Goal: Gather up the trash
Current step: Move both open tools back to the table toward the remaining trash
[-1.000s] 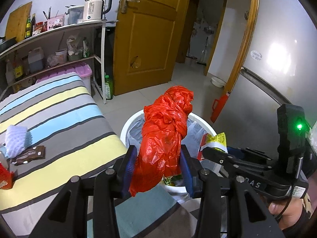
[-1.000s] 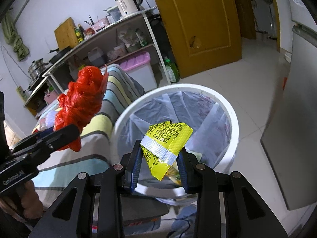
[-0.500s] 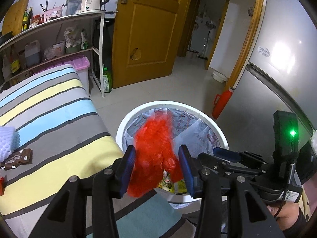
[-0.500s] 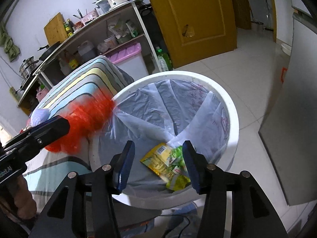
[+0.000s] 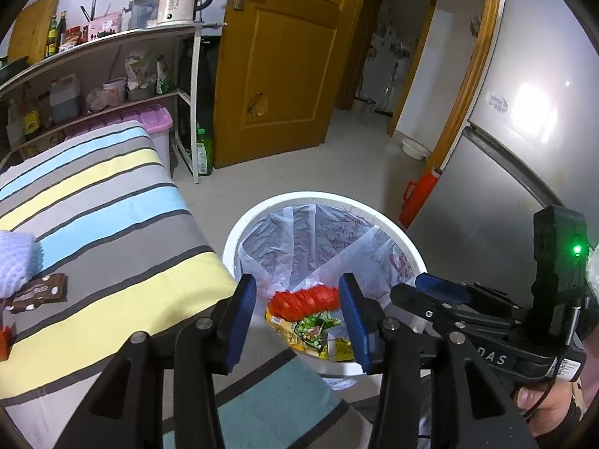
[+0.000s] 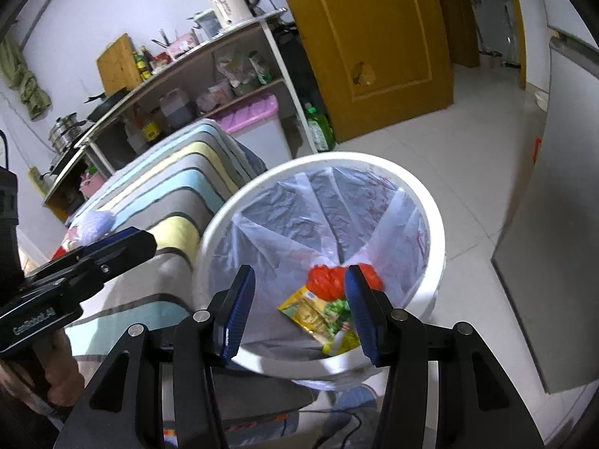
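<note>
The white bin (image 5: 310, 197), lined with a clear bag, stands on the floor beside the striped table (image 5: 93, 224). At its bottom lie the red plastic bag (image 5: 303, 299) and a yellow-green snack wrapper (image 5: 295, 333). My left gripper (image 5: 297, 288) hangs open over the bin's near rim with nothing between its blue pads. Just to its right, my right gripper (image 6: 299, 277) is open and empty above the same bin (image 6: 262, 187), looking down on the red bag (image 6: 325, 280) and the wrapper (image 6: 310, 310). On the table's left end lie a brown wrapper (image 5: 37, 293) and a pale foam net (image 5: 15, 262).
A shelf rack (image 5: 112, 37) with a kettle and bottles stands behind the table, with a pink-lidded box (image 5: 149, 119) and a green bottle (image 5: 204, 149) below it. A wooden door (image 5: 277, 75), a silver fridge (image 5: 524, 149) and an orange-red container (image 5: 417, 198) border the tiled floor.
The left gripper let go of the red bag and the right gripper let go of the yellow wrapper. Both pieces dropped into the bin and now lie at its bottom.
</note>
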`<state>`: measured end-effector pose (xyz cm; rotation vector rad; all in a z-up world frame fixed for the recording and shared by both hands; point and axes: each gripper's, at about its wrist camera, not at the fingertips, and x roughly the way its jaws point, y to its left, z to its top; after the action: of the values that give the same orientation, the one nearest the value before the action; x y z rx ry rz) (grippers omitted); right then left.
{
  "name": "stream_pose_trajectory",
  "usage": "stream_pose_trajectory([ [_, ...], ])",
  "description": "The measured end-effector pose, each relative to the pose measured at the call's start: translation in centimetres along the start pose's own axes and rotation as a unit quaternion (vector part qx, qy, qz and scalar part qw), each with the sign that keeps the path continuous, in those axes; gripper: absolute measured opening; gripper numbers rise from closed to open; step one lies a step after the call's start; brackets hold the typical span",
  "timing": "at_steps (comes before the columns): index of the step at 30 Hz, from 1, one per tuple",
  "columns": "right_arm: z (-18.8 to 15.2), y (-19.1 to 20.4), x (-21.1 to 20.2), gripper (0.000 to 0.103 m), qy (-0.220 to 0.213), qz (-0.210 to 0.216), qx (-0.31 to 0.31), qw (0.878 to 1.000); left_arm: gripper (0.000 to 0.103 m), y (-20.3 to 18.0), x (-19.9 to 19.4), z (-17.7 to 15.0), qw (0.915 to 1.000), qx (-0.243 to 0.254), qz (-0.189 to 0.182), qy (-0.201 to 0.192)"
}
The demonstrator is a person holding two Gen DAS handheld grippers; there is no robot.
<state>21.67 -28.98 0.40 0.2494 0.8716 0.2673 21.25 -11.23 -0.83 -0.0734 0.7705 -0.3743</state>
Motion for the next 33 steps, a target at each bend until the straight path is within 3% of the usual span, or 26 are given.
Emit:
stream_pose_trajectory([
  [15,-1.0,5.7,-5.9,0.051,-0.072,0.036,-0.06,0.995,0.048,2.2,-7.6,-2.8,0.997,-0.035,0.034,-0.06],
  [33,-3.4,13.7,-5.9,0.051,-0.069,0.088,-0.146,0.983,0.048,6.5,-14.0,-7.1,0.9876,-0.06,0.093,-0.112],
])
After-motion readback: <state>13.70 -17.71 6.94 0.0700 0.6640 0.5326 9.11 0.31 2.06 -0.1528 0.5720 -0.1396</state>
